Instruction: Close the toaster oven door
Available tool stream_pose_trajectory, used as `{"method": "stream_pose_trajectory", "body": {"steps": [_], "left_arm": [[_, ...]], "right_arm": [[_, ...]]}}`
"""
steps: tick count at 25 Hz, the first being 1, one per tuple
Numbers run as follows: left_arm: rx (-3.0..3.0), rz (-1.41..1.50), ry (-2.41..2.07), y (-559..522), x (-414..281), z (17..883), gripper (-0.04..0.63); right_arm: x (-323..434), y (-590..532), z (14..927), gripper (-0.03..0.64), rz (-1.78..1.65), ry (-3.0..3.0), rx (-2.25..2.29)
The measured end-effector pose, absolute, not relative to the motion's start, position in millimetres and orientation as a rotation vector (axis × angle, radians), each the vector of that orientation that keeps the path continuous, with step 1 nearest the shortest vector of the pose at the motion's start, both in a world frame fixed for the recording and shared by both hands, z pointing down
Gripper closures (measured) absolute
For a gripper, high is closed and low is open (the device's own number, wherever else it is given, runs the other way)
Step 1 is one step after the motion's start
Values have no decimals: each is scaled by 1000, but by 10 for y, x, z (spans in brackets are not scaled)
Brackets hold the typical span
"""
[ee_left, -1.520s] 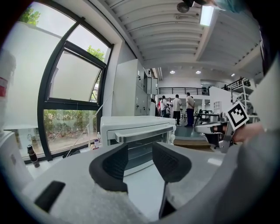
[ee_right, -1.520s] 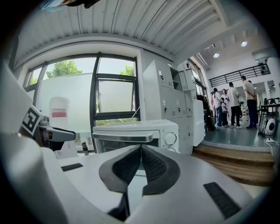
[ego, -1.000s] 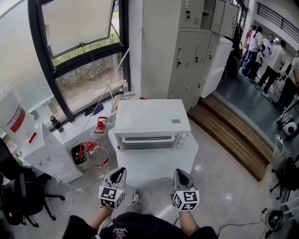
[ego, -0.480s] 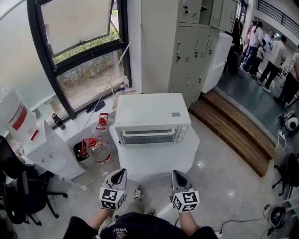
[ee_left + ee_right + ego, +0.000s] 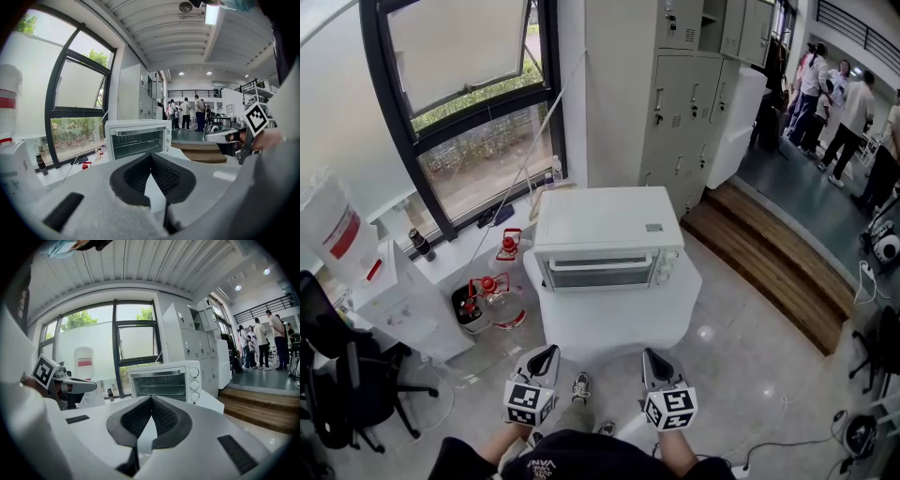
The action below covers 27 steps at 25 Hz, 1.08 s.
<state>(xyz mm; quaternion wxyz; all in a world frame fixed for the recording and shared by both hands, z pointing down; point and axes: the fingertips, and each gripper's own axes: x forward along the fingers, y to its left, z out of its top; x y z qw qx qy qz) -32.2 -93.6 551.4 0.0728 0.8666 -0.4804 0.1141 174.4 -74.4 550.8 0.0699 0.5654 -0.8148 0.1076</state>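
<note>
The white toaster oven (image 5: 607, 225) stands on a white table (image 5: 614, 323), with its glass door (image 5: 598, 272) upright against the front and its knobs at the right. The oven also shows ahead in the left gripper view (image 5: 137, 138) and the right gripper view (image 5: 165, 383). My left gripper (image 5: 546, 354) and right gripper (image 5: 653, 356) hover side by side short of the table's near edge, well apart from the oven. Both are shut with nothing between the jaws, as the left gripper (image 5: 151, 154) and right gripper (image 5: 151, 398) show in their own views.
Red-capped water jugs (image 5: 492, 300) stand on the floor left of the table. A black chair (image 5: 337, 375) is at far left, grey lockers (image 5: 684, 94) behind the oven, and a wooden step (image 5: 769, 272) at right. Several people (image 5: 834, 103) stand far right.
The grippers and the view have drawn back a little from the table, so the oven sits slightly farther up in the head view. The oven door looks the same throughout.
</note>
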Motion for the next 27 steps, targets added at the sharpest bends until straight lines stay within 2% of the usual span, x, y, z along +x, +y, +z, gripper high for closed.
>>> {"method": "stream_pose_trajectory", "body": {"steps": [27], "left_arm": [[2625, 323, -1408, -797, -311, 5502, 577]], "right_arm": [[1704, -659, 5427, 615, 278, -2441, 1697]]}}
